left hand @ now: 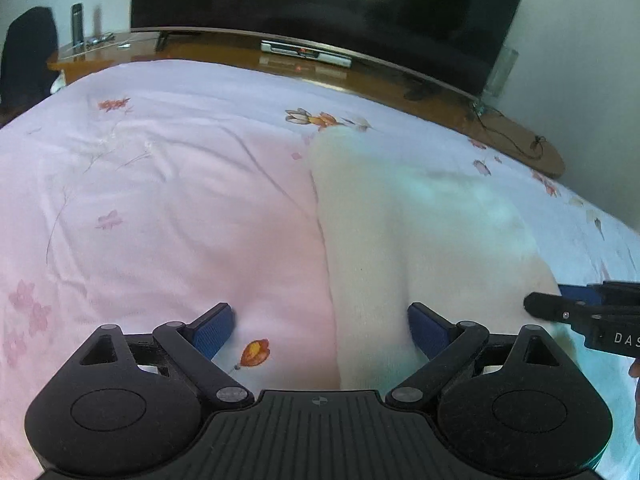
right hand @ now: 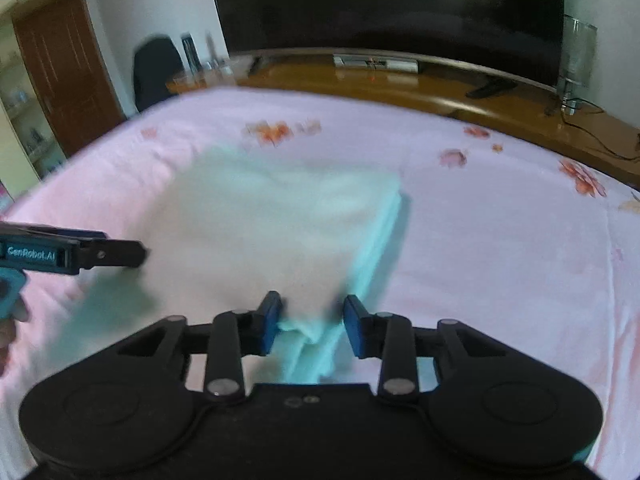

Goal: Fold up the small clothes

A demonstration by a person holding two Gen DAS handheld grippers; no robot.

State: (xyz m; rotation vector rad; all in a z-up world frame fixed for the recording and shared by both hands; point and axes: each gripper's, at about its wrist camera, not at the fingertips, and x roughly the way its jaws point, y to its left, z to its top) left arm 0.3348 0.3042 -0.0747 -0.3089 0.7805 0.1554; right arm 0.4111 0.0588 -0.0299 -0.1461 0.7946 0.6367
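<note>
A pale white-mint garment [left hand: 420,232] lies folded flat on the pink floral bedspread [left hand: 160,200]. My left gripper [left hand: 320,328] is open, low over the garment's near left edge, with one blue pad on the bedspread side and one on the cloth. In the right wrist view the garment [right hand: 272,220] fills the middle. My right gripper [right hand: 312,320] is open, its pads either side of a bunched near edge of the cloth. Each gripper shows in the other's view: the right one [left hand: 568,312] and the left one [right hand: 120,254].
A wooden TV bench [left hand: 280,60] with a large dark television [left hand: 320,8] runs along the bed's far side, with a set-top box [left hand: 306,53] on it. A dark chair [right hand: 156,72] and a wooden door [right hand: 64,68] stand at the far left.
</note>
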